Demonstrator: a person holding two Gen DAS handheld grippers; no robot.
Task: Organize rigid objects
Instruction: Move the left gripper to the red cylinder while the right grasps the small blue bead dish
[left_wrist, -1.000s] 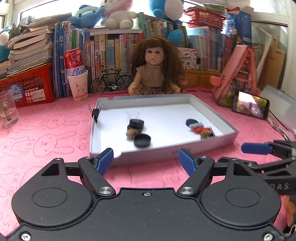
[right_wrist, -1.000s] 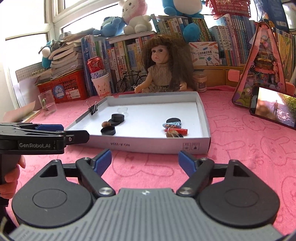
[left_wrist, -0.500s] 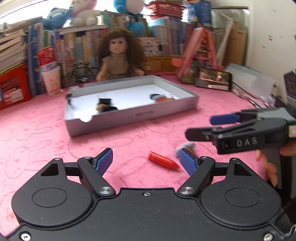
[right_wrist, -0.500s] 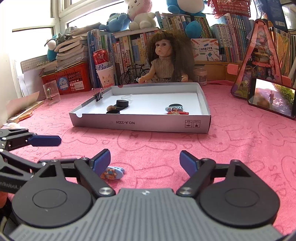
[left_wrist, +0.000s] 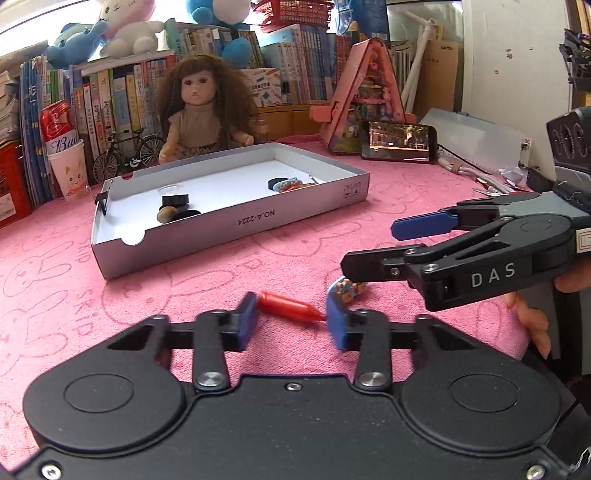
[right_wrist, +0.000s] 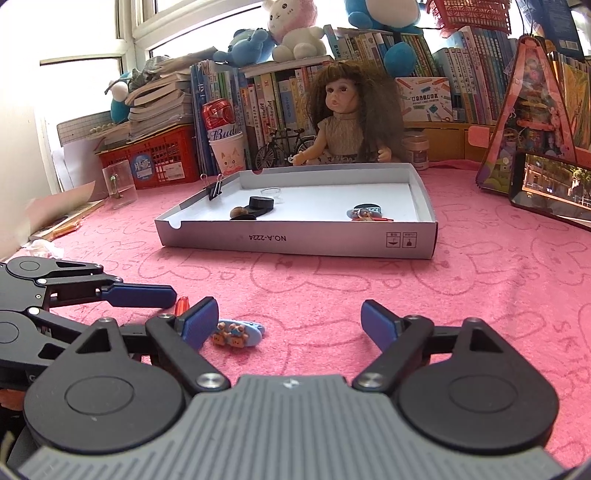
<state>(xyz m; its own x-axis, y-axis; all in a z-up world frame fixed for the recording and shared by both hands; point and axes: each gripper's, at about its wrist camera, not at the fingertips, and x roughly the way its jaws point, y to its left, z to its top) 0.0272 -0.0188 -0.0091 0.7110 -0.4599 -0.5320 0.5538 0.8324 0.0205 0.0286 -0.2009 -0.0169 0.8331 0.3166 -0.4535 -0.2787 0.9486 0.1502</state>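
Observation:
A small red stick (left_wrist: 290, 306) lies on the pink cloth between the blue pads of my left gripper (left_wrist: 290, 313). The jaws are closing, and each pad touches one end of the stick. Just right of it lies a light blue clip with little bears (left_wrist: 347, 288), also in the right wrist view (right_wrist: 238, 334). My right gripper (right_wrist: 288, 314) stands open above the cloth with nothing between its fingers; the clip lies by its left finger. The grey cardboard tray (left_wrist: 229, 229) behind holds black lids, a brown nut and a few small pieces.
Behind the tray sits a doll (left_wrist: 201, 110) in front of a row of books. A phone (left_wrist: 400, 142) and a pink toy house (left_wrist: 364, 96) stand at the back right. At the back left are a paper cup with a can (right_wrist: 225, 147), a red basket and a clear cup.
My left gripper swung away from the tray, came down over the red stick and its jaws closed inward onto it. The right gripper sank a little toward the blue clip.

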